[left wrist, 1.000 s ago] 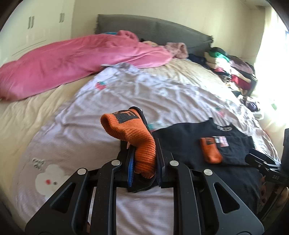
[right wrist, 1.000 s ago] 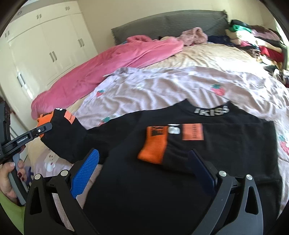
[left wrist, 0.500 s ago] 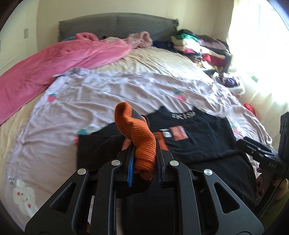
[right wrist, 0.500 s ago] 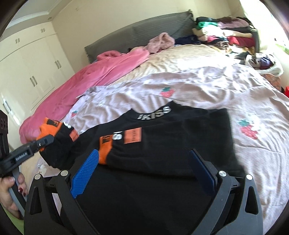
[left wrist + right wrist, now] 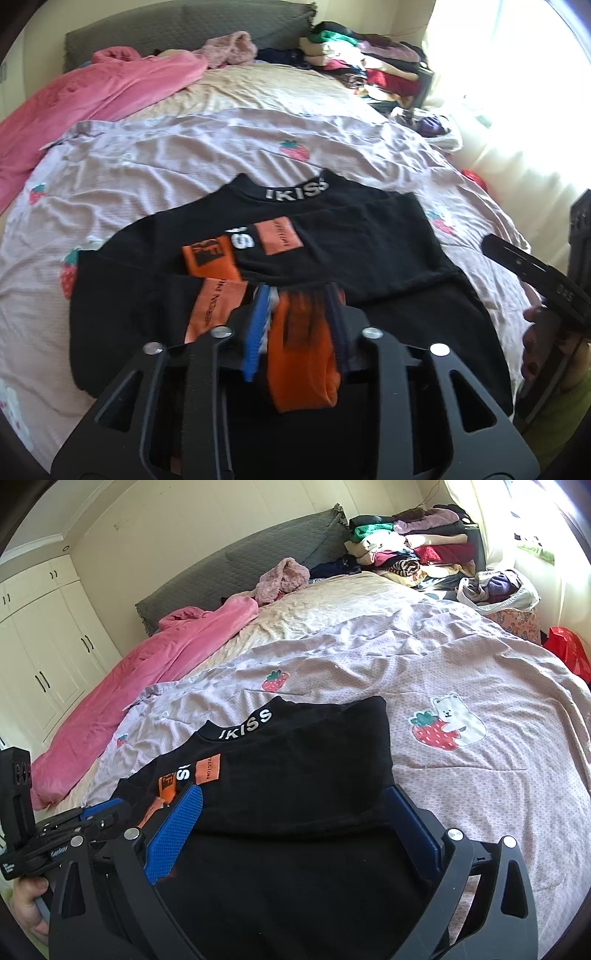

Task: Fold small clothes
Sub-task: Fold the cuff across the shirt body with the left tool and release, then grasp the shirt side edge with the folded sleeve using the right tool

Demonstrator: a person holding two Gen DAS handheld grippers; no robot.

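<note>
Black top (image 5: 354, 254): matt knit cloth. Orange cuff (image 5: 303, 354): ribbed knit. Lilac sheet (image 5: 424, 672): thin creased cloth, printed. Pink blanket (image 5: 166, 664): plush fleece. Left gripper (image 5: 295, 325): matt black plastic, blue textured pads, bright metal screws.

The right hand-held gripper (image 5: 291, 834) hangs over a black top (image 5: 295, 768), its jaws spread wide with nothing pinched between them. The top lies folded on the bed (image 5: 480, 794), its lettered collar ahead of the fingers. Left of the blue pad (image 5: 173, 834), the left hand-held gripper (image 5: 103, 818) sits low by an orange cuff (image 5: 168, 786). A pink blanket (image 5: 147, 686) lies further ahead-left.
</note>
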